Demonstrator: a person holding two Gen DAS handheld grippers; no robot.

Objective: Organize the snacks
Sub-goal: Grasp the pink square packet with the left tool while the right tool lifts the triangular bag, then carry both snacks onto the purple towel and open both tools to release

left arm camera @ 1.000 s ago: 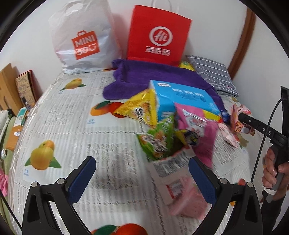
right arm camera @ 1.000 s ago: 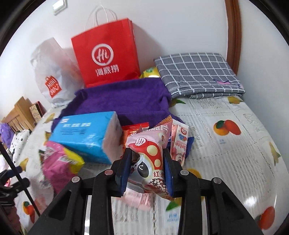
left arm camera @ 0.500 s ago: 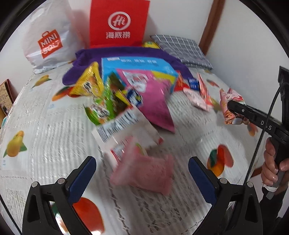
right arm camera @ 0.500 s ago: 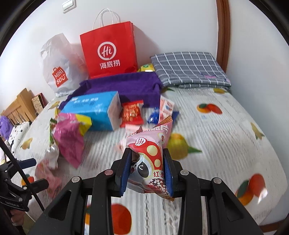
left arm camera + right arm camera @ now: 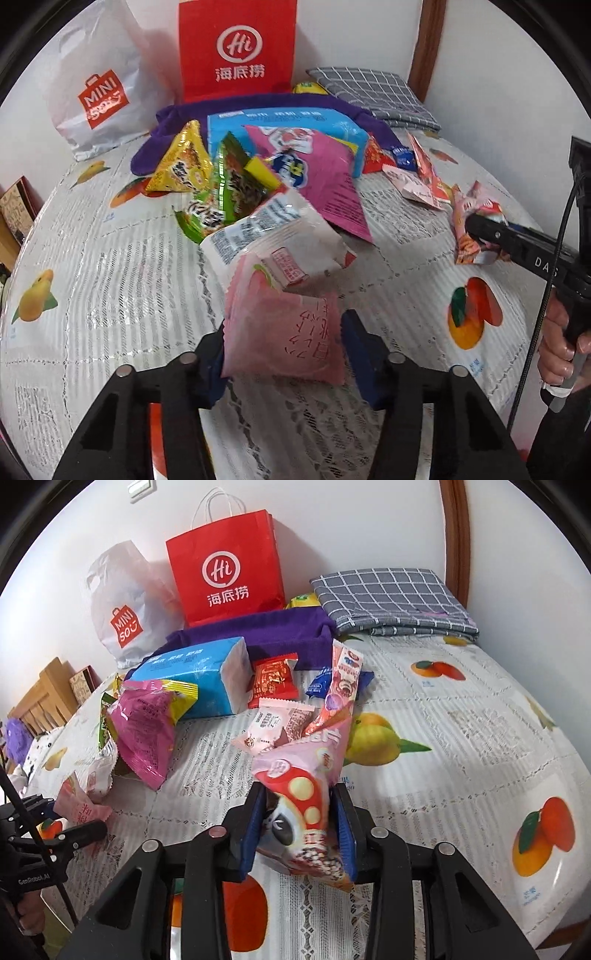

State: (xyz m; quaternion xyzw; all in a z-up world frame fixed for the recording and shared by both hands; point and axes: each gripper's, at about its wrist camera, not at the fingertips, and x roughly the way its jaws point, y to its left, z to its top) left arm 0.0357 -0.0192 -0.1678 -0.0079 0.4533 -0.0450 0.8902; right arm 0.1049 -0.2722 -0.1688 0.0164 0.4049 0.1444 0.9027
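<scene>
A pale pink snack packet (image 5: pixel 273 317) lies on the fruit-print cover (image 5: pixel 110 280) in front of the snack pile. My left gripper (image 5: pixel 282 332) is closing on it, and its blue pads touch both side edges. The right wrist view shows that same packet (image 5: pixel 79 806) at the far left, in the left gripper (image 5: pixel 74 823). My right gripper (image 5: pixel 300 794) is shut on a pink bag with a red spotted mushroom (image 5: pixel 295 775), held just above the cover. In the left wrist view this bag (image 5: pixel 476 206) sits at the right gripper's (image 5: pixel 472 225) tip.
The pile holds a white packet (image 5: pixel 273 229) and magenta (image 5: pixel 325 177), green (image 5: pixel 221 199) and yellow (image 5: pixel 184 166) bags against a blue tissue pack (image 5: pixel 192 672). Behind are a purple towel (image 5: pixel 258 635), red paper bag (image 5: pixel 225 568), white plastic bag (image 5: pixel 125 620) and grey checked cloth (image 5: pixel 388 598).
My left gripper moved in over the pale pink packet and its jaws came in from wide apart to the packet's sides. My right gripper drew back and down from the pile, still holding the mushroom bag.
</scene>
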